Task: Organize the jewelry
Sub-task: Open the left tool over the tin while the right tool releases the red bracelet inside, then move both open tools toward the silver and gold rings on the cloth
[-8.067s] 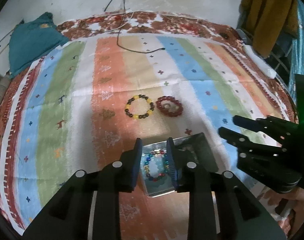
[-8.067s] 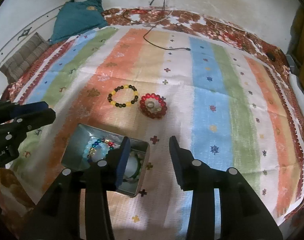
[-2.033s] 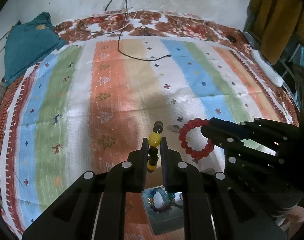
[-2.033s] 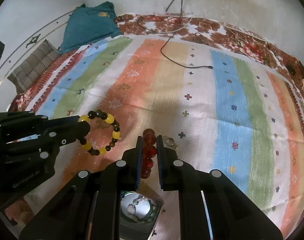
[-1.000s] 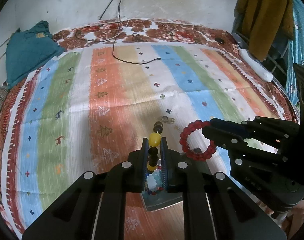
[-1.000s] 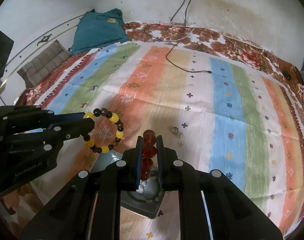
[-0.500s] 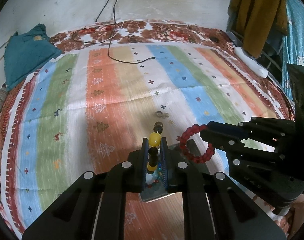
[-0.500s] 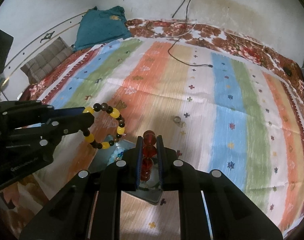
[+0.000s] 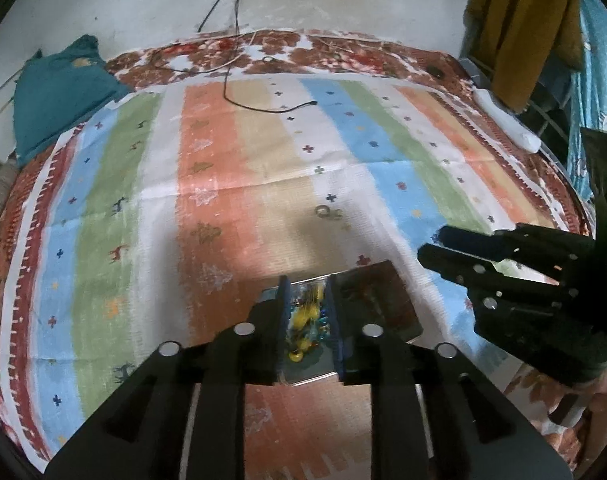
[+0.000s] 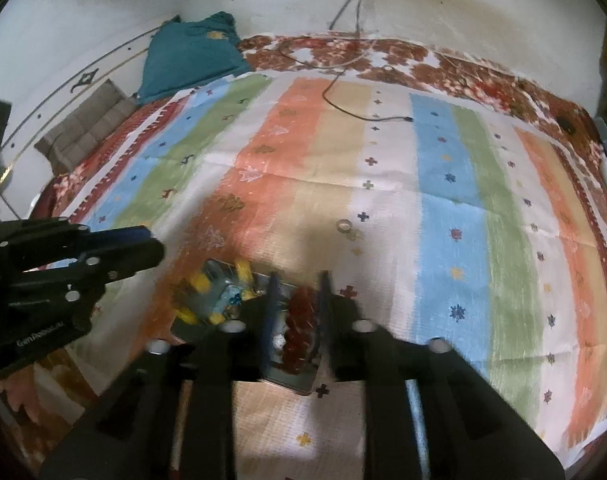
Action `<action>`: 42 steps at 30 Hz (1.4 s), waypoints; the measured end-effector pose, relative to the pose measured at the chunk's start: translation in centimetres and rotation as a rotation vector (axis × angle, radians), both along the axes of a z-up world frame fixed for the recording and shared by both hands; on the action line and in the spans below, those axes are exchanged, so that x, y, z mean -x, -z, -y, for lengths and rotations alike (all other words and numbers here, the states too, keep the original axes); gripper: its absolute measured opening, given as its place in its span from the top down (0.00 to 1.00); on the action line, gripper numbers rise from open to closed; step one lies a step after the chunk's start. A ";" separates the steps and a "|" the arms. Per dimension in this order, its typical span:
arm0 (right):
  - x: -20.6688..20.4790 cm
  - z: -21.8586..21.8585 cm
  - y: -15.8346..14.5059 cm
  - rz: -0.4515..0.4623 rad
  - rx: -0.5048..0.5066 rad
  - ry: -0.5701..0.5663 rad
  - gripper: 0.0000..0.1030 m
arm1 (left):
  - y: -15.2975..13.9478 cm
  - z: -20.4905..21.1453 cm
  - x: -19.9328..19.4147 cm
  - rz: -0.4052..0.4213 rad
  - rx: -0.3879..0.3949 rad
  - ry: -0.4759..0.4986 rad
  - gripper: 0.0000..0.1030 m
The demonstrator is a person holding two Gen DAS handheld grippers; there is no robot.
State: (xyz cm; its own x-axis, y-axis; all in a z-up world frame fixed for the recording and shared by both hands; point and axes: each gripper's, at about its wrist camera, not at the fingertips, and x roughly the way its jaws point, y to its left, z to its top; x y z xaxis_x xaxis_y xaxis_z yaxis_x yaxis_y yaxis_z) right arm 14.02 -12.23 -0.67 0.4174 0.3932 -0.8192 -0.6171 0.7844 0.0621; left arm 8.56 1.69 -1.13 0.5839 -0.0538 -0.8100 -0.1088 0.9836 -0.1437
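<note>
A small metal box point(image 9: 395, 312) sits on the striped cloth just ahead of both grippers; it also shows in the right wrist view point(image 10: 219, 272). My left gripper point(image 9: 307, 292) is open over the box, with the yellow and black bead bracelet point(image 9: 303, 320) blurred between its fingers, falling into the box. My right gripper point(image 10: 297, 280) is open over the box, with the red bead bracelet point(image 10: 301, 316) blurred between its fingers, dropping in. The yellow beads also show in the right wrist view point(image 10: 201, 282). Two small rings point(image 9: 327, 212) lie on the cloth beyond the box.
A striped cloth point(image 9: 223, 184) covers the bed. A black cable point(image 9: 263, 108) lies at the far side. A teal cushion point(image 9: 59, 92) is at the far left. A white object point(image 9: 507, 124) and hanging clothes point(image 9: 519, 28) are at the right edge.
Both grippers have opened over the box. The yellow and black bracelet and the red bracelet have left the fingers and are falling into the box.
</note>
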 end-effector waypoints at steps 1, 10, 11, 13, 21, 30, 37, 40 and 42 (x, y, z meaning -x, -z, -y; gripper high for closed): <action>-0.2 0.1 0.1 -0.004 0.008 0.006 0.67 | 0.0 -0.2 0.0 -0.003 0.001 -0.002 0.79; -2.4 0.5 0.9 -0.032 0.072 -0.009 0.61 | 0.8 -1.6 -1.8 -0.041 -0.029 0.024 0.55; -2.8 0.6 1.1 -0.038 0.075 -0.007 0.60 | 1.0 -1.9 -2.2 -0.048 -0.032 0.021 0.52; -3.5 0.6 1.3 -0.046 0.086 -0.002 0.59 | 1.3 -2.5 -3.0 -0.059 -0.028 0.011 0.49; -5.3 0.9 2.3 -0.083 0.109 -0.033 0.52 | 2.3 -1.4 -5.7 -0.052 -0.106 0.103 0.37; -7.4 1.3 3.8 -0.141 0.128 -0.057 0.48 | 4.1 -1.0 -8.4 -0.072 -0.154 0.212 0.34; -8.7 1.4 4.8 -0.168 0.135 -0.069 0.48 | 5.5 -0.8 -10.1 -0.098 -0.154 0.289 0.34; -9.4 1.7 5.1 -0.186 0.123 -0.070 0.48 | 6.1 -0.6 -10.8 -0.107 -0.152 0.327 0.34; -10.0 1.9 5.4 -0.198 0.125 -0.061 0.48 | 6.7 -0.6 -11.3 -0.117 -0.154 0.342 0.34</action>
